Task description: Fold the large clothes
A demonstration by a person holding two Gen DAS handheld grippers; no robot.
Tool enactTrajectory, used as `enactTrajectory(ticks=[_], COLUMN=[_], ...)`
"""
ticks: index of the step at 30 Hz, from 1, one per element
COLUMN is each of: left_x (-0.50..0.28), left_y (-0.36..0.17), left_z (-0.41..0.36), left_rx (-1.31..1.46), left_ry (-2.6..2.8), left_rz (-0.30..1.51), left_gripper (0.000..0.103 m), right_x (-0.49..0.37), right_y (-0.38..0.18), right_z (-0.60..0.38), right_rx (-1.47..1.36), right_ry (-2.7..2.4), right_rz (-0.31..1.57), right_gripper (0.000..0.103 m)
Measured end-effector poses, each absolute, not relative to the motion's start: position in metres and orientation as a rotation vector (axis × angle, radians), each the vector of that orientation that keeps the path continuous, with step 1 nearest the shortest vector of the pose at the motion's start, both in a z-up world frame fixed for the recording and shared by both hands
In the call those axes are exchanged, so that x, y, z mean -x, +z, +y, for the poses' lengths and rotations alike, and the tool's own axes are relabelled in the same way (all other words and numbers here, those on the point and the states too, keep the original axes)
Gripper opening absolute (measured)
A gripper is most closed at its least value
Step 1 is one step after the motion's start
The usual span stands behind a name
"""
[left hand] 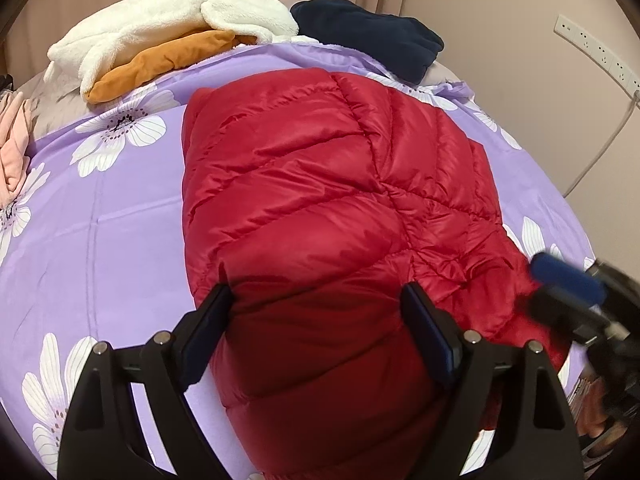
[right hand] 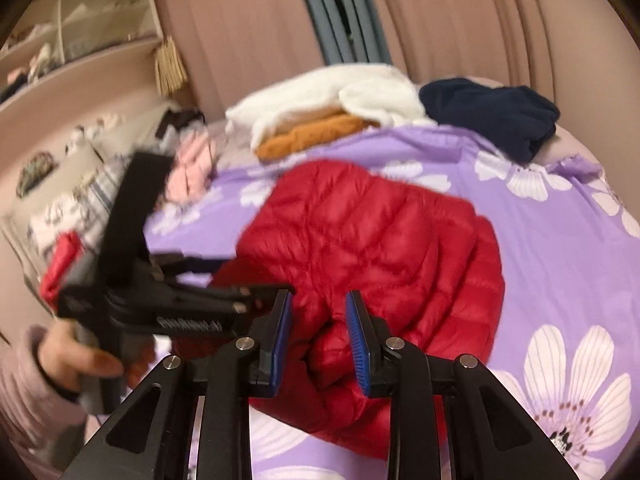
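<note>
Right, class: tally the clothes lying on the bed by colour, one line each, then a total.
Red: 1, puffer jacket
White: 1, fleece
Orange: 1, garment
Navy: 1, garment
Pink: 1, garment
Total: 5

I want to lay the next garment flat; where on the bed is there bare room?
Bare sheet lies left of the red jacket, below the white fleece and orange garment. The far edge is crowded, including the navy garment.
</note>
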State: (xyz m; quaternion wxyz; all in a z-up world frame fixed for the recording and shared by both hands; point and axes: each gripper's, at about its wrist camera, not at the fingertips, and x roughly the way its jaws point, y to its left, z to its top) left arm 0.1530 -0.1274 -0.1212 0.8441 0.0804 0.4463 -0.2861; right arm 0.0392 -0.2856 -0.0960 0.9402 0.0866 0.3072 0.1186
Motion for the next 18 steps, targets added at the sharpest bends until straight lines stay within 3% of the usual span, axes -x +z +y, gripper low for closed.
enactTrajectory(ticks=[18], left_x=[-0.151], left_y=[-0.133], left_z=[-0.135], left_rx=[-0.219], left_ry=[-0.609], left_rz=[0.944], left_gripper=[0.093], right_x=[-0.050], right_y=[-0.145], right_z=[-0.291], right_rx=[-0.219], right_ry=[0.187], right_rz=[0.755], right_gripper=[0.029])
